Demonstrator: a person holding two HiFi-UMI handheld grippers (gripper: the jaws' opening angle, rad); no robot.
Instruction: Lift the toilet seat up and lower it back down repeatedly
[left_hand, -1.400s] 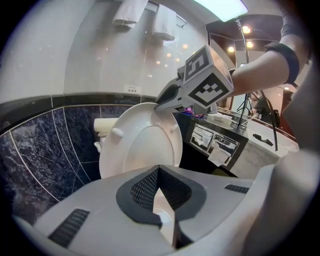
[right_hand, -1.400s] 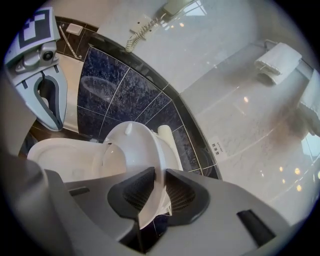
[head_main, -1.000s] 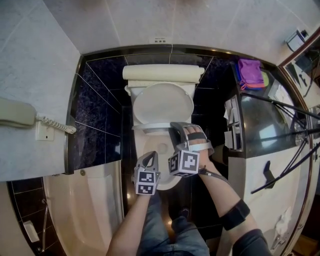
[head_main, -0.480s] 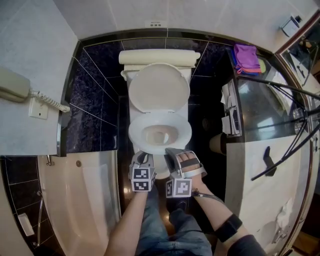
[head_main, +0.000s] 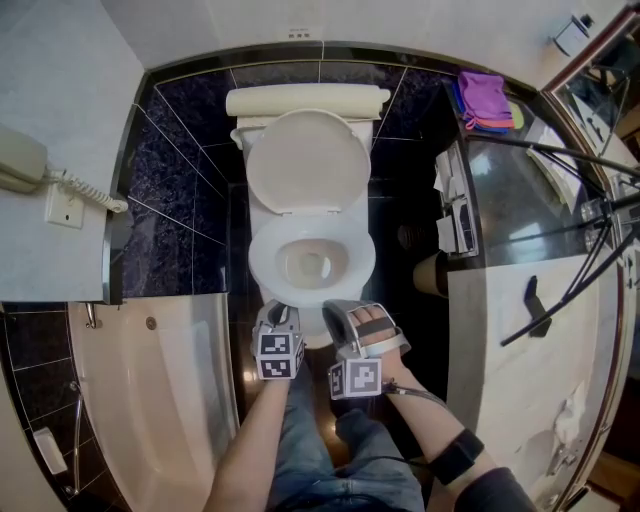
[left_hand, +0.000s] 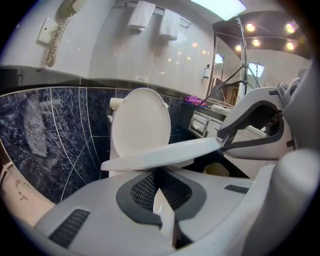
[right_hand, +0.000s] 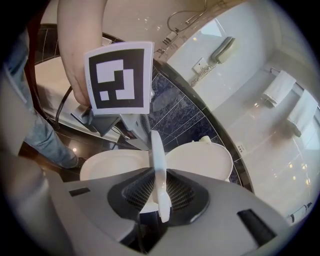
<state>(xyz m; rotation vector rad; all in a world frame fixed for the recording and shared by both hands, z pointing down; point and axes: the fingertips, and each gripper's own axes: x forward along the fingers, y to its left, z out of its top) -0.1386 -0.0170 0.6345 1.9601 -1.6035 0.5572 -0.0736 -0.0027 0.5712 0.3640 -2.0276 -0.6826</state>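
Two tongs work at the near rim of the toilet. The right tongs (left_hand: 220, 143) have just been closing and now pinch the near edge of the seat (left_hand: 160, 155), one jaw above it and one below. The left tongs (left_hand: 161, 192) are pressed together on nothing, a little to the left of that grip. The seat lies low over the bowl (head_main: 308, 266), almost flat.

The hold is only a thin bite at the very rim (smooth plastic, by the look of it). On a lift the seat could slide out and slam onto the bowl. Swung up too fast, it could bang into the raised lid (head_main: 305, 160) leaning on the tank (head_main: 305, 100) at the far end.

Whether the seat touches the bowl I cannot tell. The hinge is hidden at the foot of the lid. The right tongs' own view shows the seat only edge-on, as a white sliver.
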